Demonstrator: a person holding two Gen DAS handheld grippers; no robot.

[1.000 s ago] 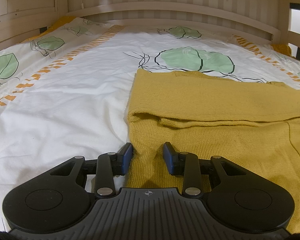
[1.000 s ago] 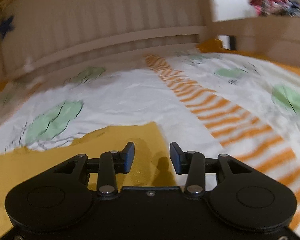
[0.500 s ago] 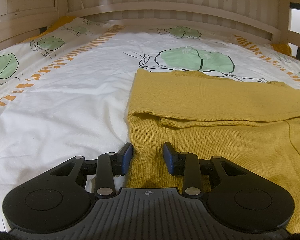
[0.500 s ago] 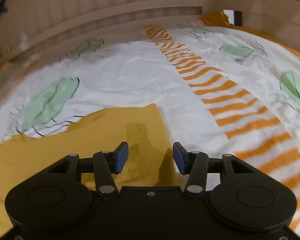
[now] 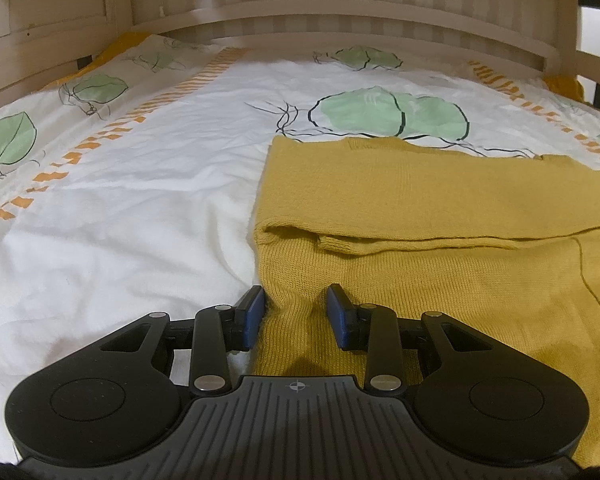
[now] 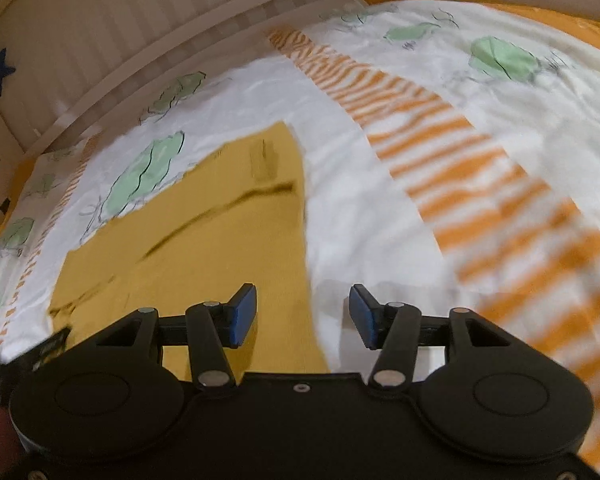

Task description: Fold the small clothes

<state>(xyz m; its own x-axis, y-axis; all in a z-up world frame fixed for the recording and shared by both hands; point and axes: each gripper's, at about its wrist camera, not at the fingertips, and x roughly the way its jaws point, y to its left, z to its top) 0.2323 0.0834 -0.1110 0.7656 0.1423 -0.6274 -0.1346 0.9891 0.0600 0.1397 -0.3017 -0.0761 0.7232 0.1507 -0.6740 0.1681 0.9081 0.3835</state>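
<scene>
The yellow knit garment [image 5: 440, 216] is shown laid flat on the bed [image 5: 140, 208], over a white cover printed with green leaves and orange striped bands. Its far portion has already been turned over toward the viewer, so that a doubled edge runs across the left wrist view from 9 to 3 o'clock; the layout suggests a fold partly made.

The left tongs [image 5: 296, 312] are set narrow at the garment's near left corner, at 6 o'clock in that view. A raised ridge of knit is gathered between the blue pads; whether the pads truly press on it cannot be told with certainty, though the bunching points to a pinch. The corner is probably held so that the cloth is anchored while the other side is handled.

The right tongs [image 6: 302, 316] are seen in a blurred frame, with the jaws opening and nothing between them. They straddle the garment's right edge [image 6: 304, 216], which runs from 12 toward 6 o'clock; the left pad is over yellow knit, the right over bare cover.

Open room is plentiful: bare cover lies toward 9 o'clock of the left tongs and toward 3 o'clock of the right tongs. The slatted headboard [image 5: 340, 12] bounds the bed at 12 o'clock, well apart from the garment.
</scene>
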